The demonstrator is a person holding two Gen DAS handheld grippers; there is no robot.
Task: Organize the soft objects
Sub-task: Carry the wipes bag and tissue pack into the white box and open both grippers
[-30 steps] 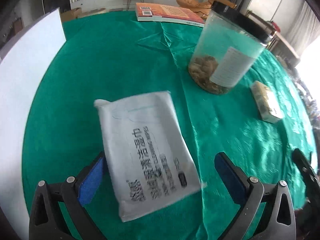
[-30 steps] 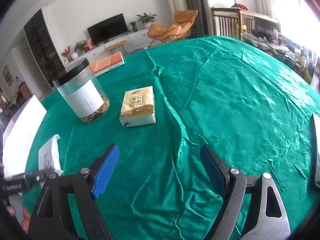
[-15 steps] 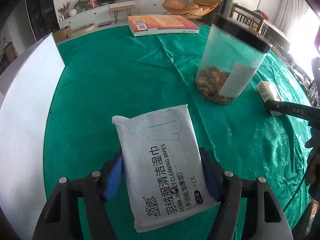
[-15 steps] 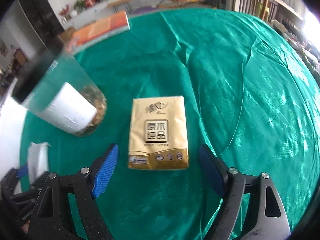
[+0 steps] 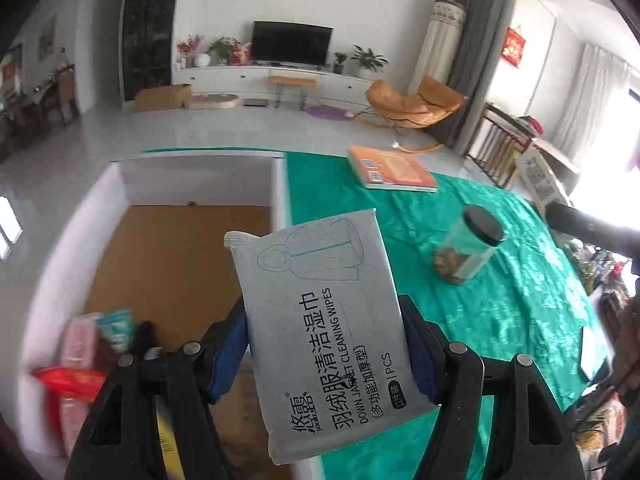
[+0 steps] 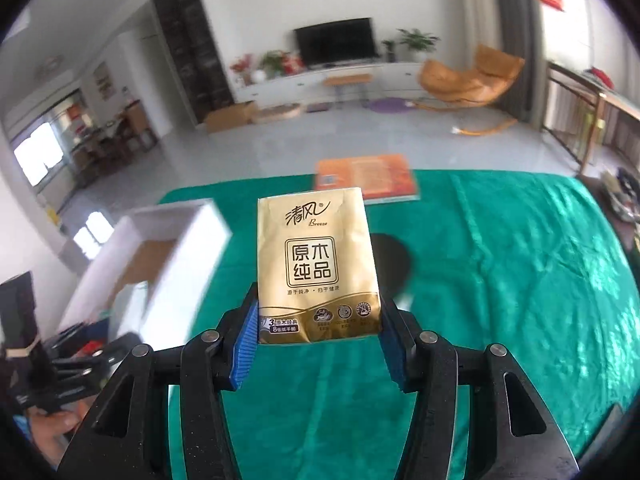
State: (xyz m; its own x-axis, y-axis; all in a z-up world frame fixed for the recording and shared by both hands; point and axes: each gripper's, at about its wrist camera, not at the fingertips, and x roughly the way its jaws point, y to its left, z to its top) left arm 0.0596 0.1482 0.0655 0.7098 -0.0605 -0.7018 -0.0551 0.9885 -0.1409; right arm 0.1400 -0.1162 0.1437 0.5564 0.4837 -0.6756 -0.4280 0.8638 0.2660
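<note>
The left gripper (image 5: 324, 354) is pinching the wipes pack (image 5: 324, 328) above the white box (image 5: 120, 184); the right gripper (image 6: 316, 344), easing slightly, is clamping the tissue packet (image 6: 318, 268) over the green worktop (image 6: 520, 280). Either soft pack may be slipping through loosening fingers.

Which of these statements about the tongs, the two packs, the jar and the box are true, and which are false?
1. The left tongs grip a wipes pack. True.
2. The right tongs are empty. False: their jaws are opening slightly, yet the pads still press a golden tissue pack.
3. The jar has a black lid. True.
4. The white box is empty. False: some packets lie in its near corner.
5. The orange book lies in the box. False: it lies on the green tablecloth.
</note>
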